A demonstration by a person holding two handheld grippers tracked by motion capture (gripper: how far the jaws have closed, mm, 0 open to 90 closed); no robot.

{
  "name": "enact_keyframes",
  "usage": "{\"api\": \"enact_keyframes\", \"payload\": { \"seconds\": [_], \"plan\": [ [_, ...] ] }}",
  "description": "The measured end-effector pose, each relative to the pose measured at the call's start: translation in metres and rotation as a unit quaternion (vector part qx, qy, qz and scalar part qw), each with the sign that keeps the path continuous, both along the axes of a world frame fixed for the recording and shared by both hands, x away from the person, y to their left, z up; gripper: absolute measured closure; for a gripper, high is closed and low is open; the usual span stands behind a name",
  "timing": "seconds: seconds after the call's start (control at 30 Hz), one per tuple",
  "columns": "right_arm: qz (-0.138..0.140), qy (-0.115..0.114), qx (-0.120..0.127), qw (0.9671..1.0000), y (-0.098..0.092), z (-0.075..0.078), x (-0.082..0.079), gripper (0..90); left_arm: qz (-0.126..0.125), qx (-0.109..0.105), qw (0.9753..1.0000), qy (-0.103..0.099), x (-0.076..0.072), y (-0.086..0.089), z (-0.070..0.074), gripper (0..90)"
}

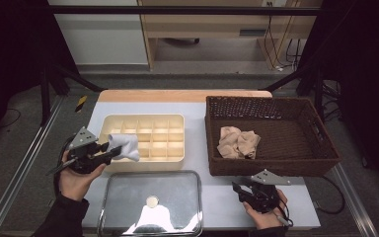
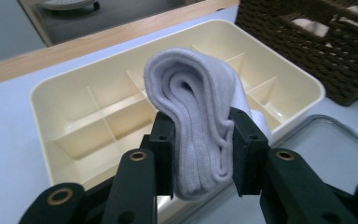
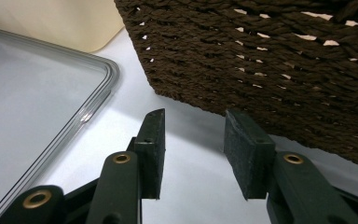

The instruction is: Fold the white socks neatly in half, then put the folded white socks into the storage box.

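Nearest the camera in the high view lies a clear lid, flat on the surface at the near edge, between the two hands. Left claw is clamped on a folded white sock; in the left gripper view the sock stands upright between both jaws, its rolled end uppermost. The sock is held above the near-left corner of the cream divided tray. No compartment visible in the tray holds anything yet.

Right claw rests low at the near right, just in front of the dark wicker basket. Its jaws stand apart with nothing between them, as the right gripper view confirms. Inside the basket lies a bundle of beige socks, well apart from either claw.

Progress assessment: the work appears to be at an early stage. One sock is picked and positioned for placement in a tray compartment; release remains. The beige bundle then remains to be transferred, and the lid probably fitted afterwards.
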State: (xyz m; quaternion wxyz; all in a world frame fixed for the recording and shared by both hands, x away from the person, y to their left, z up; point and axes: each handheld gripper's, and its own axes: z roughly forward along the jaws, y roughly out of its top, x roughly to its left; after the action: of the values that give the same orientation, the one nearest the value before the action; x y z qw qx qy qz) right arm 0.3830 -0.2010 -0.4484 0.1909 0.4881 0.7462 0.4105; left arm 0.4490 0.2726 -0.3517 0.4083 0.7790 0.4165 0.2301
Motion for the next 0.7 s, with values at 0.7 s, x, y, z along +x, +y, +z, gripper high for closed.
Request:
{"api": "enact_keyframes", "payload": {
  "seconds": [0.7],
  "plan": [
    [0.004, 0.008, -0.002, 1.0, 0.001, -0.002, 0.002, 59.6, 0.037, 0.08, 0.9932, 0.076, 0.036, 0.017, -0.036, 65.7]
  ]
}}
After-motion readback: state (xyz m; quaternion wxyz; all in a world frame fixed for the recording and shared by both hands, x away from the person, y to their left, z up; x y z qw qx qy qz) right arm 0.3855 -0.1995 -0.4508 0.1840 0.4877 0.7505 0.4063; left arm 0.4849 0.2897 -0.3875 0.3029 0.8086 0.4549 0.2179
